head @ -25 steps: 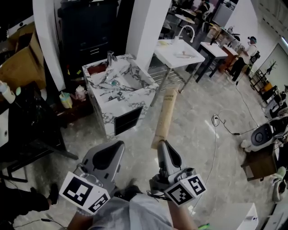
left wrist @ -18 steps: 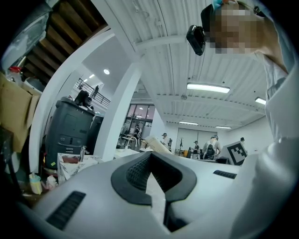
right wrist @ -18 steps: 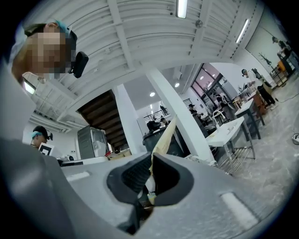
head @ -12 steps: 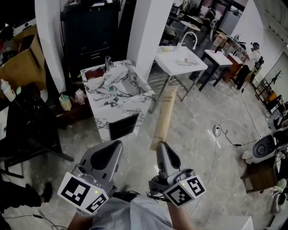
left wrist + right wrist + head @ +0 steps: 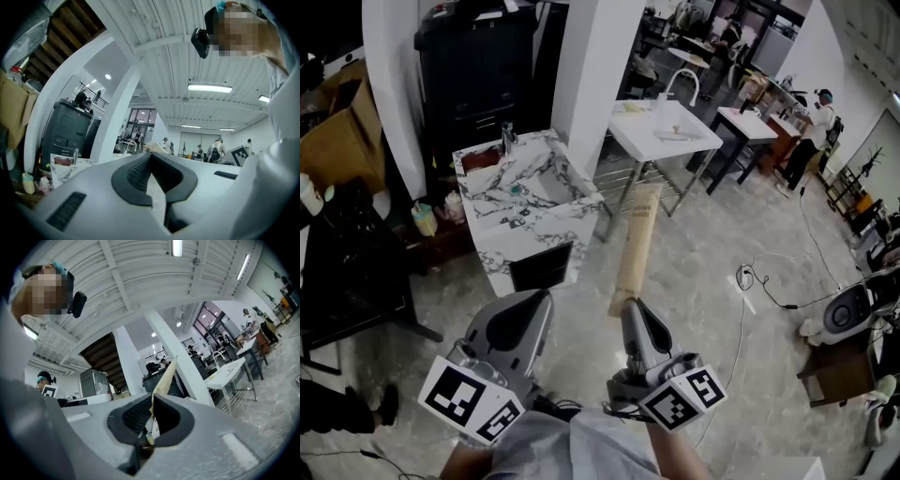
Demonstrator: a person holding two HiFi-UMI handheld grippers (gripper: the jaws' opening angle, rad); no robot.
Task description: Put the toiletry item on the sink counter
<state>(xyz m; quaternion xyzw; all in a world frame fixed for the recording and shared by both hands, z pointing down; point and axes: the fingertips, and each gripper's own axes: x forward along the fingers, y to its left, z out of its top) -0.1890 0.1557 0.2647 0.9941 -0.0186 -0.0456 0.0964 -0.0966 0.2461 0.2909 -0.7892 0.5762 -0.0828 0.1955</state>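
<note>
A long tan toiletry box (image 5: 635, 246) sticks out forward from my right gripper (image 5: 629, 310), which is shut on its near end. In the right gripper view the box (image 5: 164, 377) rises as a thin edge between the dark pads. My left gripper (image 5: 532, 307) is held beside it at lower left, jaws shut with nothing between them; its own view shows the gripper (image 5: 151, 159) with the pads together. The marble-patterned sink counter (image 5: 484, 187) with a faucet (image 5: 507, 138) stands ahead to the left, well beyond both grippers.
A white basin table (image 5: 649, 137) stands behind a white pillar (image 5: 593, 70). A dark cabinet (image 5: 478, 66) is behind the counter, with bottles (image 5: 423, 218) on a low shelf to its left. A cable (image 5: 758, 272) lies on the floor at right. People stand at far right.
The sink counter and white table have slid slightly left in the head view as I move. Both grippers keep their pose, and the right one still grips the box.
</note>
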